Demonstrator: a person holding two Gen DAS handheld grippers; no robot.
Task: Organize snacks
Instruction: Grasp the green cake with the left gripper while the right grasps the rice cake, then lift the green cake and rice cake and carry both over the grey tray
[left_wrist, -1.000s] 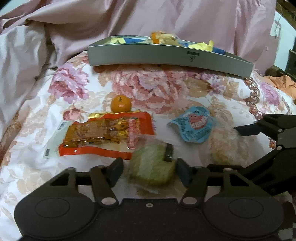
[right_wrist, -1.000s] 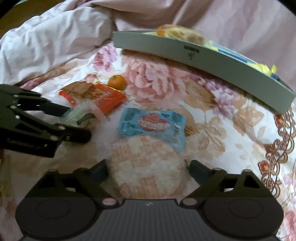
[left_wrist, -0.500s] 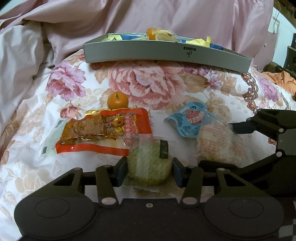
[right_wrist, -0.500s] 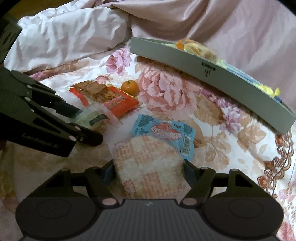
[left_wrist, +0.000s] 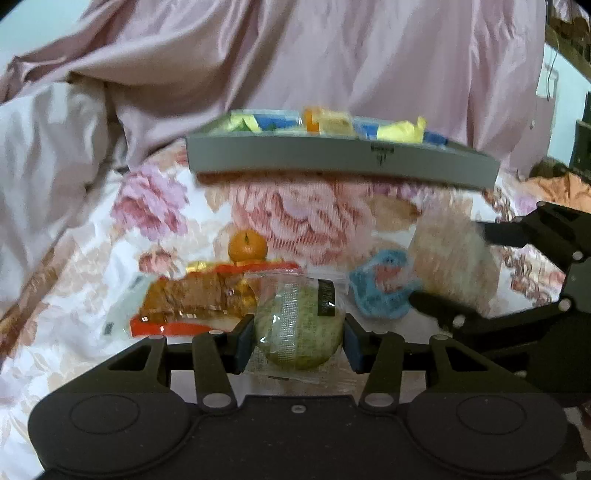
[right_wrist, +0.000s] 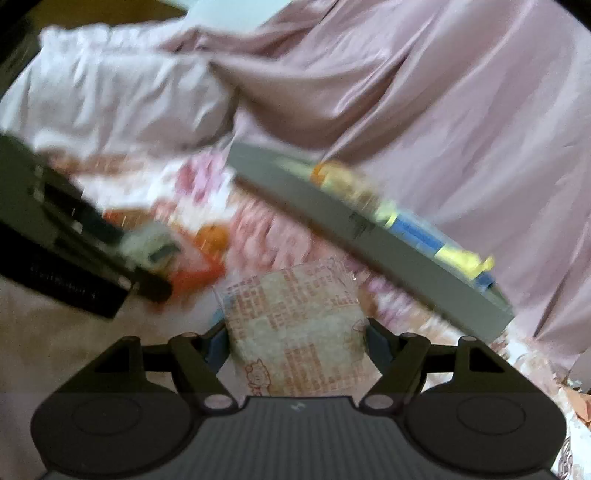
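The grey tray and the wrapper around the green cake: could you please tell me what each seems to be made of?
The grey tray looks like matte plastic or painted metal: flat, even walls with no shine and a small printed mark; which one is unclear. The wrapper of the green cake looks like thin, clear, glossy plastic film: the cake shows through, and the crimped edges glint.

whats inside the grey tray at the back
The grey tray holds wrapped snacks that poke above its rim: yellow wrappers, blue packets and an orange-and-clear pack. Its near wall hides the tray floor and anything lying lower.
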